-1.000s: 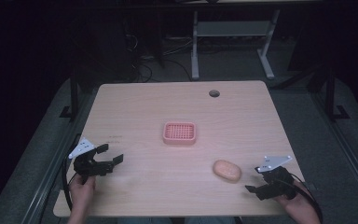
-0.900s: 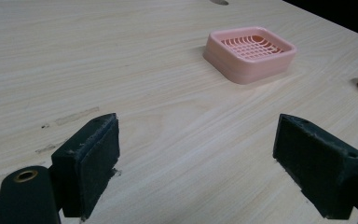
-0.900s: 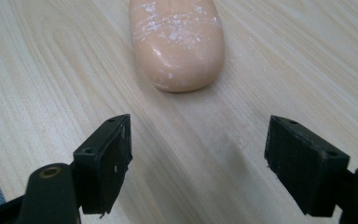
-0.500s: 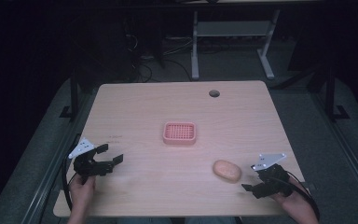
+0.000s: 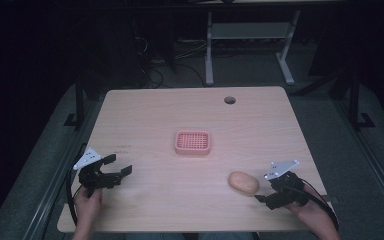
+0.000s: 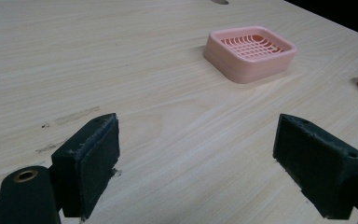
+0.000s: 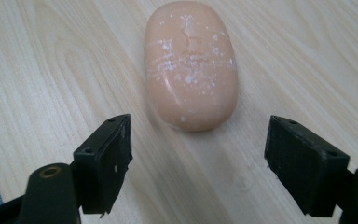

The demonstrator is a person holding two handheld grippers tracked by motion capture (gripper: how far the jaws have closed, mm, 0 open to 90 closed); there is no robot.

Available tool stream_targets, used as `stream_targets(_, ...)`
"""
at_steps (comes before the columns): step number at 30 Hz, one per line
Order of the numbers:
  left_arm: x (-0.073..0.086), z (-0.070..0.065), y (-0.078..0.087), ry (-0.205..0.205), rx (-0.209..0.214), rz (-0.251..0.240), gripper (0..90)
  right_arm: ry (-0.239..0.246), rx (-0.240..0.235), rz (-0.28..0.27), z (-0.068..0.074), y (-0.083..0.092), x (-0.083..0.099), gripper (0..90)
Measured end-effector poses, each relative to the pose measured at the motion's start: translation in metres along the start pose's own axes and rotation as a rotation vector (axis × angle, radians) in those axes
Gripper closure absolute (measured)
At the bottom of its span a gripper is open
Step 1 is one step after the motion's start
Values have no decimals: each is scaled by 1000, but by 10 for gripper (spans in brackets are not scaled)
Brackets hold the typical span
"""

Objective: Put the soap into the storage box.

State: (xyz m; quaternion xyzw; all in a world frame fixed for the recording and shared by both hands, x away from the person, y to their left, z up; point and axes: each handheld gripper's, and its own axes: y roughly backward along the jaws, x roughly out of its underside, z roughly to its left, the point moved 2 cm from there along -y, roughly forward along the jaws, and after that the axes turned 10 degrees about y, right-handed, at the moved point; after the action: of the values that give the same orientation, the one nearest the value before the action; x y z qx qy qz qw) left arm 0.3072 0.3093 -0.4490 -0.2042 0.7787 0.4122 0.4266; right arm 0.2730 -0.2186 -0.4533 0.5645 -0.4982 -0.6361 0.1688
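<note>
— You stand closer. What can go wrong here, you think?

— The biggest risk is on the table (image 5: 145,120) itself: it is smooth wood, and the soap bar (image 5: 243,183) lies flat on it near the front right part, well apart from the pink soap dish (image 5: 193,142) in the middle. If the right gripper (image 5: 276,188) comes down a little crooked, one jaw may push the bar and it slides away instead of being caught.

— Are the jaws ready?

— Yes, wide open, one on each side, just short of the near end of the soap bar (image 7: 191,65), nothing between them yet. The left gripper (image 5: 111,170) is open too, empty, low at the front left, looking toward the soap dish (image 6: 250,52).

— And a smaller risk?

— The bar is rounded, so a squeeze near its end could make it pop out from the pads. Better to close over the middle, I believe.

— How does the bar look?

— Oval, peach coloured, smooth. It has white dry scratches and specks on top, and a faint stamped mark.
</note>
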Motion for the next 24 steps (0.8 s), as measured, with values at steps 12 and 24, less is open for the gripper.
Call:
stream_targets(12, 0, 0, 0, 3, 1, -3, 142, 54, -25, 33, -2, -7, -20, 225)
stream_targets(24, 0, 1, 0, -2, -4, -2, 142, 104, -61, 98, -6, -22, -41, 226)
